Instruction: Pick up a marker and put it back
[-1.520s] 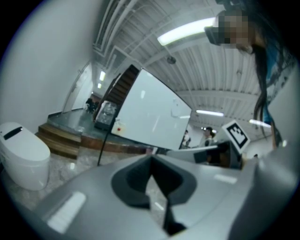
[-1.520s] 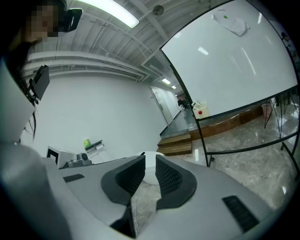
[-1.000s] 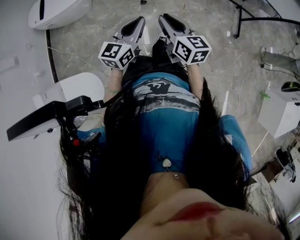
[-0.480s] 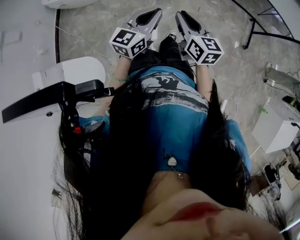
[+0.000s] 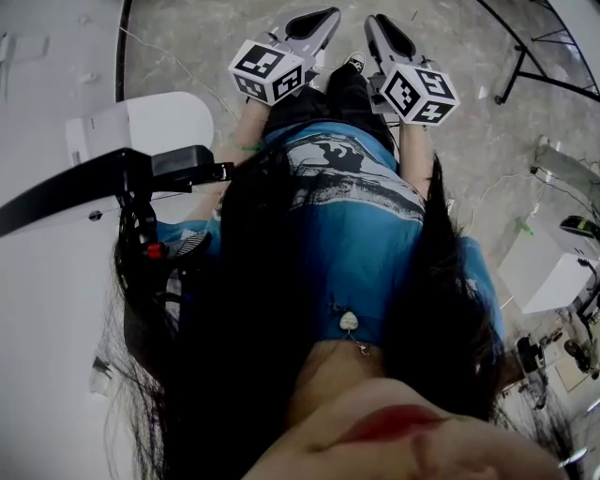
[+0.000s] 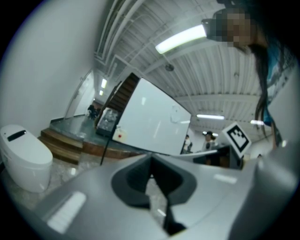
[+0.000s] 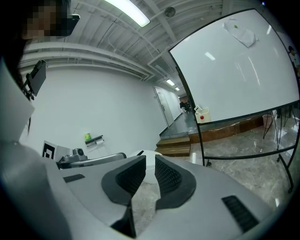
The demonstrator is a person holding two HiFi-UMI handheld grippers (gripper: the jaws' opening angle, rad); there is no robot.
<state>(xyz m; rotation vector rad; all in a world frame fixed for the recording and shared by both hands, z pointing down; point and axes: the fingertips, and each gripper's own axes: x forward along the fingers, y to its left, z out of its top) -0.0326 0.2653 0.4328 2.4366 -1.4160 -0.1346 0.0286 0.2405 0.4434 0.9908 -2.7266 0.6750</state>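
No marker shows in any view. In the head view both grippers are held out side by side above the person's knees, over a marbled floor. My left gripper (image 5: 314, 21) (image 6: 150, 161) has its pads meeting at the tips, with nothing between them. My right gripper (image 5: 382, 23) (image 7: 150, 161) shows a narrow gap between its ribbed pads, and that gap is empty. Both point toward a large whiteboard (image 6: 150, 122) (image 7: 234, 70) on a black frame. A small white box (image 7: 202, 115) with a red dot sits at its lower edge.
A white rounded unit (image 5: 141, 131) (image 6: 23, 154) stands at the left with a black arm (image 5: 94, 183) over it. The black whiteboard stand legs (image 5: 544, 66) are at the far right, and a white box (image 5: 544, 272) is lower right. Wooden steps (image 7: 176, 143) lie beyond.
Both grippers have drifted up and slightly right in the head view as the view swung. Their jaws look the same as before.
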